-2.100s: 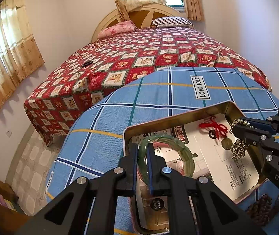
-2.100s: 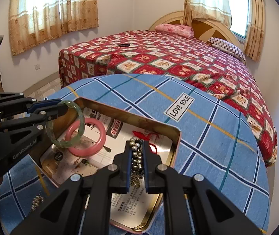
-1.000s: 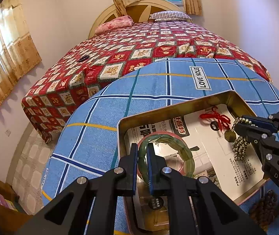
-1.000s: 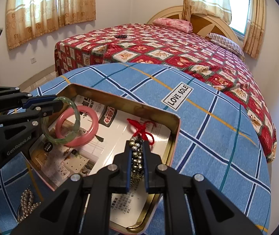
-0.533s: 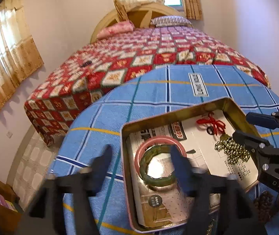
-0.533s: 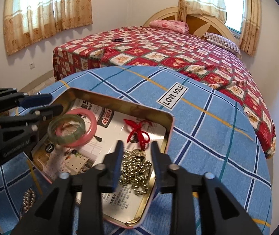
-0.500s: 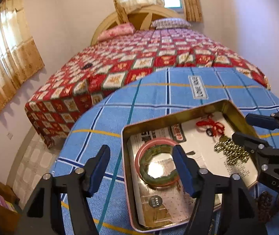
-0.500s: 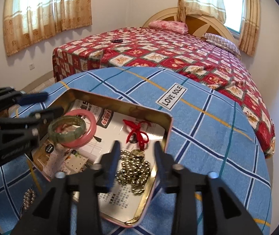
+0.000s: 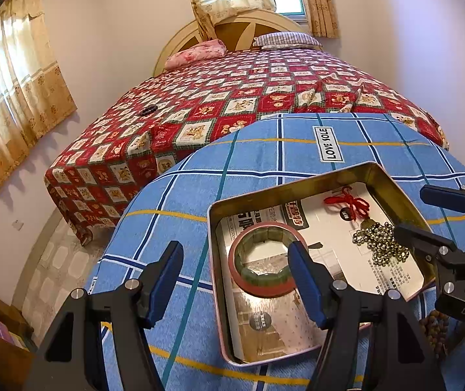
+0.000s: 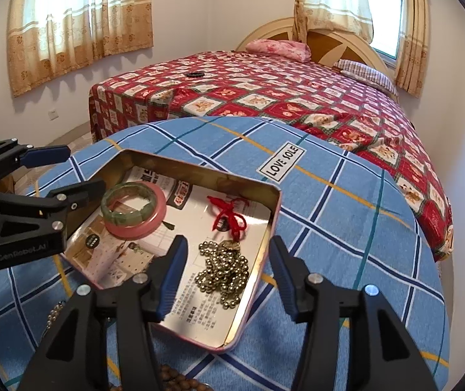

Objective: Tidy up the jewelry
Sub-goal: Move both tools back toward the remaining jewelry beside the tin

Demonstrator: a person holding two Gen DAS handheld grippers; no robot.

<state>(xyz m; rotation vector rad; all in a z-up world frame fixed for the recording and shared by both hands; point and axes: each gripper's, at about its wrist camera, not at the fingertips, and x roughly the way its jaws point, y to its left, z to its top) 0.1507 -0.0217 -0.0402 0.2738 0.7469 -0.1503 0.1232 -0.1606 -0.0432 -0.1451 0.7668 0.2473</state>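
Having just opened wide, both tongs — left [image 9: 234,262], right [image 10: 227,264] — hold nothing; green bangle [image 9: 261,255] and bead chain [image 10: 224,272] now lie in the tin [image 10: 199,167].

The metal tin [image 10: 266,228] sits on the round table [image 10: 346,228], and everything below is placed from it. Inside, at its left end, the green bangle [image 10: 124,212] lies on top of the pink bangle [image 10: 149,224]. At its right end the bead chain [image 10: 224,272] lies heaped, with the red knotted cord [image 10: 229,216] just behind it, touching. The "LOVE SOLE" label [image 10: 281,162] lies on the table behind the tin. The bed [image 10: 281,97] stands beyond the table. A wooden bead bracelet [image 9: 436,330] lies on the table just outside the tin's near right corner.
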